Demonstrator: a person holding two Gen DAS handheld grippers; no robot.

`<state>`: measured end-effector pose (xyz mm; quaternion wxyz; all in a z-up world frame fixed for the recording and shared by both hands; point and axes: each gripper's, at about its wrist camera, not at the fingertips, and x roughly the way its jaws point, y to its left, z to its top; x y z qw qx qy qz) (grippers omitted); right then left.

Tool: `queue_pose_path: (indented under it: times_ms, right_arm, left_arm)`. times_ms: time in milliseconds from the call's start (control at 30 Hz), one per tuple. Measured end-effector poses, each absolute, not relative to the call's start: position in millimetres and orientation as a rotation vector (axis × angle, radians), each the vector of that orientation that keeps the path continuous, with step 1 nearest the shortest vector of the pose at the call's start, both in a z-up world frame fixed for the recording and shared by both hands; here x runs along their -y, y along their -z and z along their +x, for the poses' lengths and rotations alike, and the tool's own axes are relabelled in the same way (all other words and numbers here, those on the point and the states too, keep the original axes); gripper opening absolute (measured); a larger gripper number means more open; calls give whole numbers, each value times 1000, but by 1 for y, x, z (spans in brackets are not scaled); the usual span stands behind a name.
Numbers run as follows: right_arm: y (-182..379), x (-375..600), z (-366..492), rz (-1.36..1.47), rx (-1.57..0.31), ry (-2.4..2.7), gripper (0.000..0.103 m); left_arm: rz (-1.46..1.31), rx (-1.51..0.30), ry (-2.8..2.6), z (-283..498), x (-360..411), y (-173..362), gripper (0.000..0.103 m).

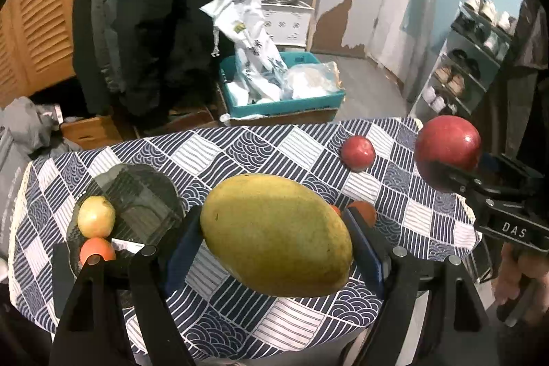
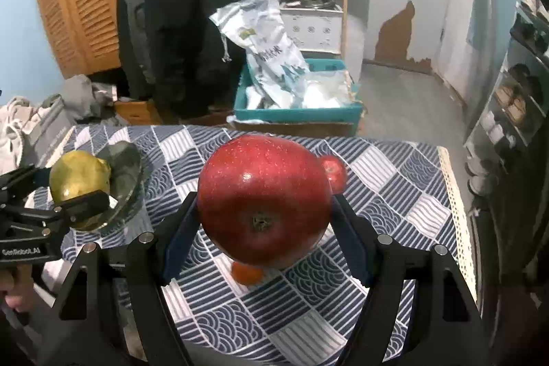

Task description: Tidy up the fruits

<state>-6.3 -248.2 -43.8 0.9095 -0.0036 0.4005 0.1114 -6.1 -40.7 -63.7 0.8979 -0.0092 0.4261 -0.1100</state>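
Glass bowl (image 1: 144, 194) with yellow fruit (image 1: 96, 216)

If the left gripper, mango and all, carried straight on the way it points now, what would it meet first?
Probably the checked tablecloth beyond the mango held in the left gripper. The orange fruits sit just right of that line; the glass dish lies well left. Depth is uncertain.

The table (image 2: 394, 180) is being covered by a patterned cloth (image 1: 260, 146); a glass bowl (image 1: 144, 194), a small red apple (image 1: 358, 153) well right of the bowl and an orange fruit (image 2: 246, 273) are being carried on it.
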Motion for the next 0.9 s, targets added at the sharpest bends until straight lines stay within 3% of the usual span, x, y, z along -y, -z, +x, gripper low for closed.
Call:
queue_pose_path:
  times_ms: [900]
  right_arm:
    - [33, 142, 12, -52, -824, -409, 75]
  left_arm:
    - [-143, -858, 61, -8, -58, 67, 82]
